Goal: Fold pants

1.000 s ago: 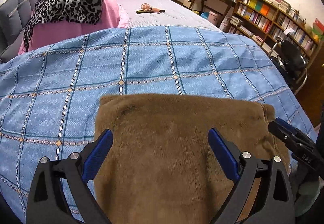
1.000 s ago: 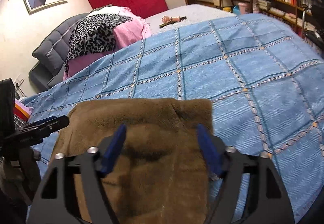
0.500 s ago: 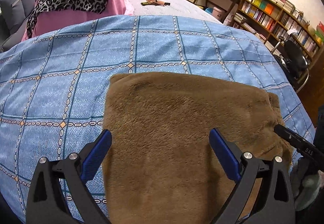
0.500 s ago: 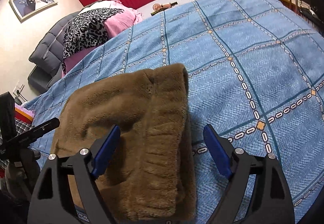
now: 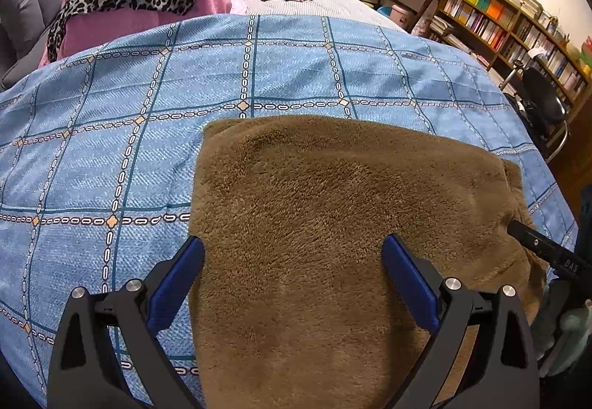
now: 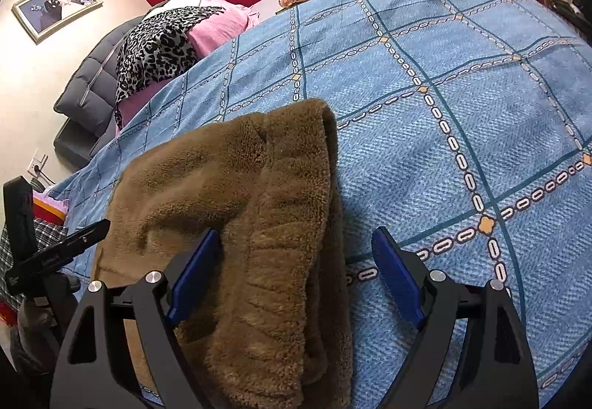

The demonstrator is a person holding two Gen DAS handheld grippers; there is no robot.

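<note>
While the brown fleece pants (image 5: pixel 333 224) lie folded near the blue checked bedspread's (image 5: pixel 111 157) near edge, both tools are spread wide, gripping nothing. Left gripper (image 5: pixel 292 283) hovers over the bundle's left end, right gripper (image 6: pixel 296 279) straddles its ribbed right edge; long axis runs left-right between them.

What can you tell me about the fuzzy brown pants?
The pants are brown, thick and fleecy. They lie folded into a flat, roughly rectangular stack on the blue checked bedspread. In the right wrist view their ribbed edge shows several stacked layers. Both grippers, left and right, have open jaws astride them, gripping nothing.
</note>
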